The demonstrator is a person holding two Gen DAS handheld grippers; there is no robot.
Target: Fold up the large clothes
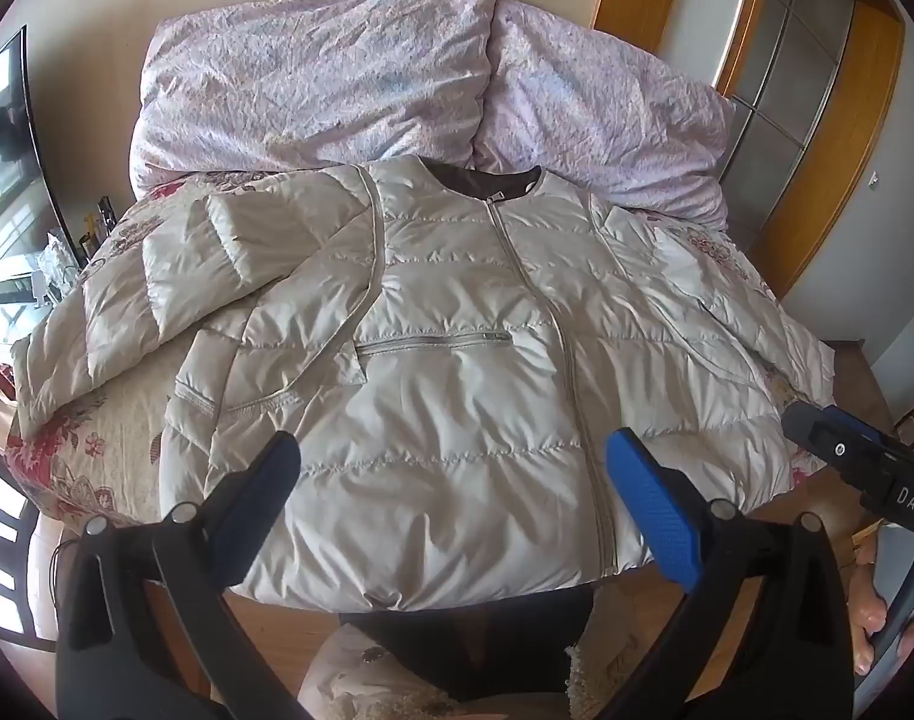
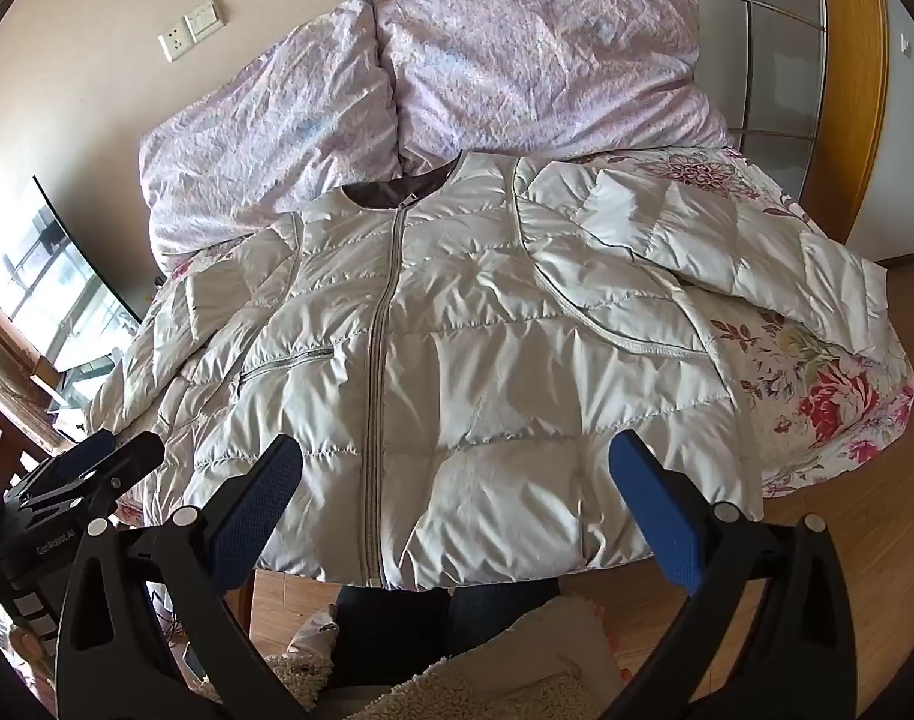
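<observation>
Jacket (image 1: 469, 360) lies zipped, front up on the bed (image 2: 829, 396), hem at its near edge; both grippers, left (image 1: 454, 468) and right (image 2: 457, 474), spread empty above hem; looks light, puffy, slick, so pinch seams or cuffs.
</observation>
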